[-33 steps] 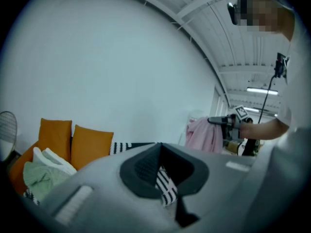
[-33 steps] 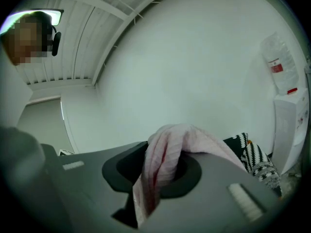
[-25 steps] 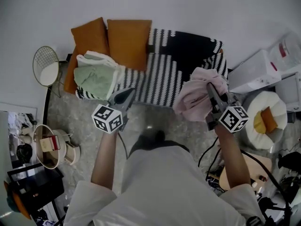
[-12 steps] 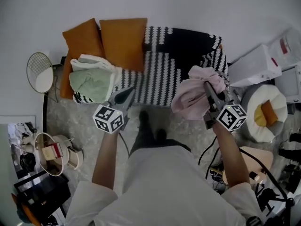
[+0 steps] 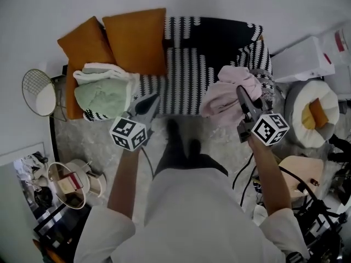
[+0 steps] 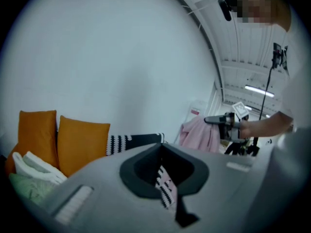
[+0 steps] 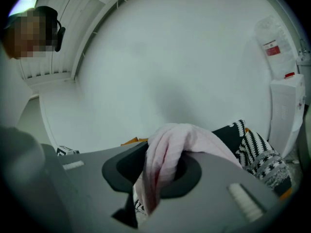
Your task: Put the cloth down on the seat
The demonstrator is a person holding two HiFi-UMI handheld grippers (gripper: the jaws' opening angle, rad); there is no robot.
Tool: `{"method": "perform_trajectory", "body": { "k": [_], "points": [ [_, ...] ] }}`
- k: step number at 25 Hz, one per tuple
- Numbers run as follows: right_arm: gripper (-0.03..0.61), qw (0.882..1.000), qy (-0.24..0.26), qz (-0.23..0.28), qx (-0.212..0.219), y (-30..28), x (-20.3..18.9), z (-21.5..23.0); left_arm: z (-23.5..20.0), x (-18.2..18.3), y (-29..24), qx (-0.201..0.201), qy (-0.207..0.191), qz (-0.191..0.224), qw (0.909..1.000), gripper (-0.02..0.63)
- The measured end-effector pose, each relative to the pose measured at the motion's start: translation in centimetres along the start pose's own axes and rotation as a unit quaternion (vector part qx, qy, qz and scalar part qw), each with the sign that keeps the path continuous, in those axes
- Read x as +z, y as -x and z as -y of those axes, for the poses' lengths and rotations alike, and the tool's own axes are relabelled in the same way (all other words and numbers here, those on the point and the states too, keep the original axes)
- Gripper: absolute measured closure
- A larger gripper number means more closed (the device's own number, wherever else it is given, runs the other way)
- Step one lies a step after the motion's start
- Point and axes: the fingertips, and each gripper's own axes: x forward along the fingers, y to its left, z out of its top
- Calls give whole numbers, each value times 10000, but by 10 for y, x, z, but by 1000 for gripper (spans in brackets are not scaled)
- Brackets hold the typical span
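The cloth was soft, pale pink and finely ribbed, bunched into loose folds that drooped over the right gripper. That gripper's jaws were clamped on the cloth, holding it in the air above the near right corner of the seat, a sofa under a black-and-white striped throw. The left gripper hung by the seat's near edge with its jaws closed together and empty, just right of a folded green-and-white pile.

The person wore a white short-sleeved shirt and dark trousers. The left gripper and right gripper were grey. Each carried a cube of black-and-white square markers. A black cable hung right of frame centre.
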Motion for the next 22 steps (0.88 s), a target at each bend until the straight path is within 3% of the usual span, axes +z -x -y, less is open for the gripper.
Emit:
{"method": "perform_trajectory", "body": {
  "k": [11,22],
  "points": [
    [508,9978,-295,-469,-369,-104,-64,52,-85,-32,-70,-136,115,-254,9995,614],
    [508,9910,-383,-1151,-570,-197,-162,115,-143,-98,-145,-275,69,-682,9973,614]
  ]
}}
